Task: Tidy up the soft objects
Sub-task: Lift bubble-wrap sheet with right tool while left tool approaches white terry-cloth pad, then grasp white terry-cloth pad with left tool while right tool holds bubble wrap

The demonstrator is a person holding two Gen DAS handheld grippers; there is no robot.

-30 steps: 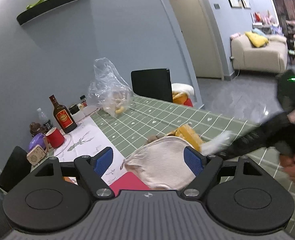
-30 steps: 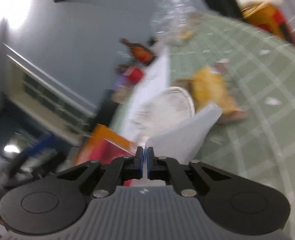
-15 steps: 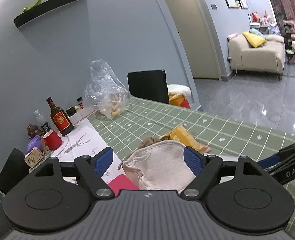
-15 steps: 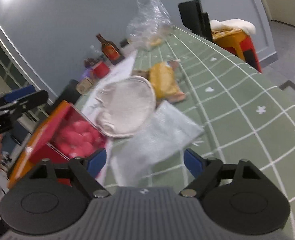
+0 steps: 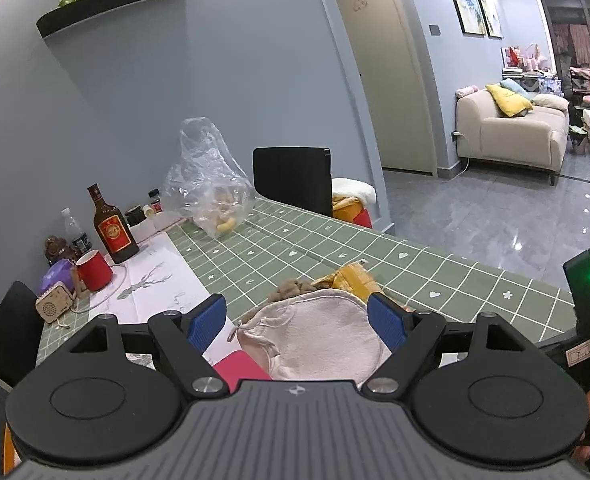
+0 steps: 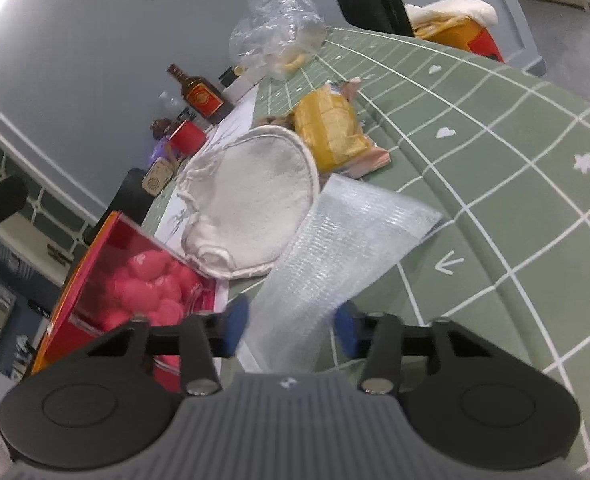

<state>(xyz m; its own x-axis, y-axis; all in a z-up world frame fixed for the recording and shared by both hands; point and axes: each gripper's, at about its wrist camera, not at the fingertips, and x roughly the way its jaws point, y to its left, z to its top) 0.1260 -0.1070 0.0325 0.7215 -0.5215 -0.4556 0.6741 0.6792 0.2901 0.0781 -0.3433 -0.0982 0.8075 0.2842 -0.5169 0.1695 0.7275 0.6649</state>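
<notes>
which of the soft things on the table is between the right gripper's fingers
The clear bubble-wrap sheet: its near end runs between the closing right hand-held gripper. The cream cloth pouch and yellow packet lie beyond.

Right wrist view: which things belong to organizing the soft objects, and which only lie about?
Job:
- bubble-wrap sheet
- cream cloth pouch
- yellow packet
- red box of pink balls

Lying about:
- liquor bottle
- red cup
- clear plastic bag

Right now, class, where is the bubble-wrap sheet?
In the right wrist view, the bubble-wrap sheet lies on the green tablecloth, beside the cream cloth.
</notes>
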